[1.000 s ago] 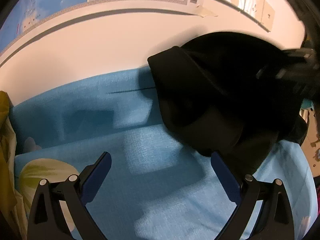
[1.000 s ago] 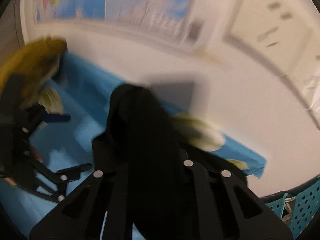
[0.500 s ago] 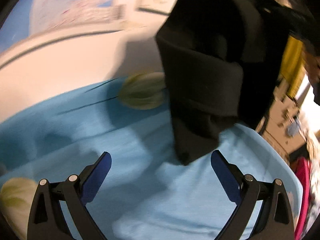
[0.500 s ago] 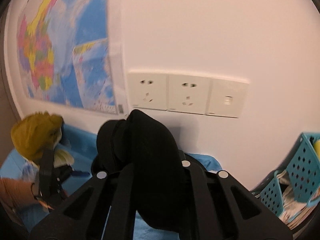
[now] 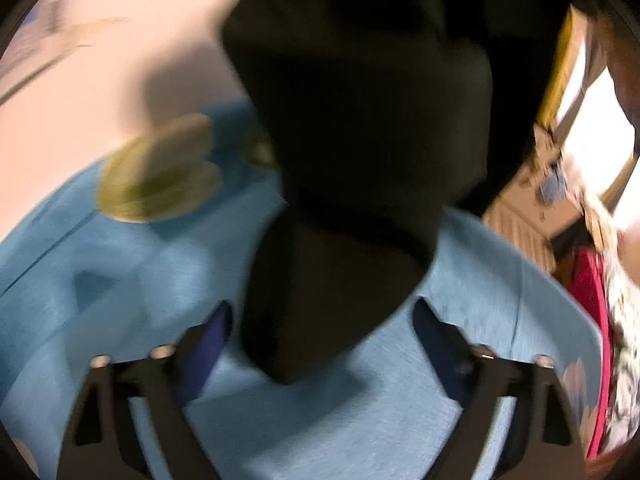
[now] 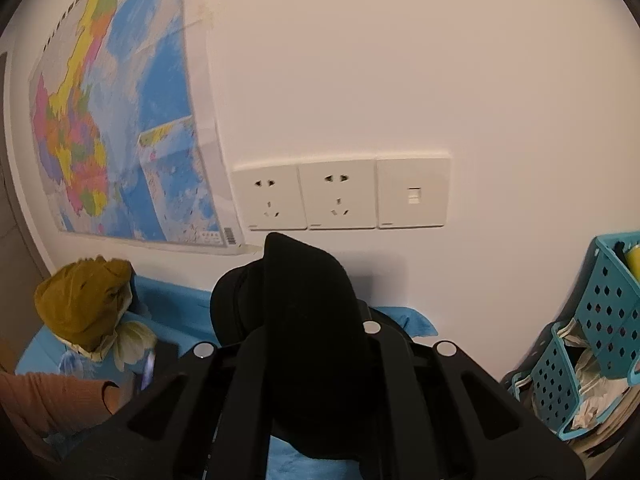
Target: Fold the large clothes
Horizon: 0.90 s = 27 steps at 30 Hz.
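The right gripper (image 6: 308, 344) stays clamped on the black garment (image 5: 352, 152), which has risen off the blue sheet (image 5: 120, 280) within the last second and now hangs near the wall sockets (image 6: 304, 194). The left gripper (image 5: 320, 332), jaws wide and empty, has closed in until the dangling lower end sits between its fingers. Probably it takes that end next, to spread the garment for folding.

a colourful wall map (image 6: 116, 120) hangs left of three white wall plates (image 6: 340, 194), with blue perforated baskets (image 6: 600, 320) at right.
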{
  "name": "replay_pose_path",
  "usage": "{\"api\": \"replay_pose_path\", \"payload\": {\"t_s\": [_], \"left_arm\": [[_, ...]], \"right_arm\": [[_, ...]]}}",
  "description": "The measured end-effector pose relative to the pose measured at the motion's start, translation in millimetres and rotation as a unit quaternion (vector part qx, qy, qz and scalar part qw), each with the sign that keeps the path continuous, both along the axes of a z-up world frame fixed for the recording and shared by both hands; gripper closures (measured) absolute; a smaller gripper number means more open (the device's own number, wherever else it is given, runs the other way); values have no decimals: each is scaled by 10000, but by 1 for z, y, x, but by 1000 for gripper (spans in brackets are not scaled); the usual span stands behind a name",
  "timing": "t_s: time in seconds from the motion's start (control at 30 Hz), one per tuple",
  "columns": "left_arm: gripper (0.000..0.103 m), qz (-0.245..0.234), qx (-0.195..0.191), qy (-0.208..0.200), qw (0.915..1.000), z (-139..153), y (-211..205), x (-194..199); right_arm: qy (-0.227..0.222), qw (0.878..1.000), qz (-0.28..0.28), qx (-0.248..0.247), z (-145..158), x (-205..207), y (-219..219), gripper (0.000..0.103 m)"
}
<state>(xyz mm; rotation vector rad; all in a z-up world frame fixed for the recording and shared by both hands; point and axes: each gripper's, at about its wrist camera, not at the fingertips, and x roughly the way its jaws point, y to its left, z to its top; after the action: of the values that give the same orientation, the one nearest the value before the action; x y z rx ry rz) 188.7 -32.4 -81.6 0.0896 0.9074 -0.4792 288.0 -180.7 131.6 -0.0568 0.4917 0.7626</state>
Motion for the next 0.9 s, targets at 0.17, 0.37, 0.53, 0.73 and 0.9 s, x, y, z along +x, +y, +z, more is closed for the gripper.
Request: {"api": "replay_pose_path", "payload": {"t_s": [0.17, 0.37, 0.53, 0.73, 0.9], "left_arm": [[90, -3, 414, 1, 9991, 7, -17, 27], [95, 928, -357, -397, 9942, 72, 5, 80], [95, 812, -465, -1480, 9846, 171, -28, 96], [95, 911, -1036, -2835, 9490, 290, -30, 69], [94, 1117, -1267, -4020, 8999, 372, -9, -32]], "right_arm": [[-31, 9999, -138, 97, 5, 1, -19, 97], [-427, 9968, -677, 81, 41, -3, -60, 98], [-1304, 9852, -1089, 241, 115, -44, -114, 98], [-2522, 9560, -1436, 421, 200, -138, -173, 98], [-3194, 9373, -1269, 579, 234, -226, -192, 98]]}}
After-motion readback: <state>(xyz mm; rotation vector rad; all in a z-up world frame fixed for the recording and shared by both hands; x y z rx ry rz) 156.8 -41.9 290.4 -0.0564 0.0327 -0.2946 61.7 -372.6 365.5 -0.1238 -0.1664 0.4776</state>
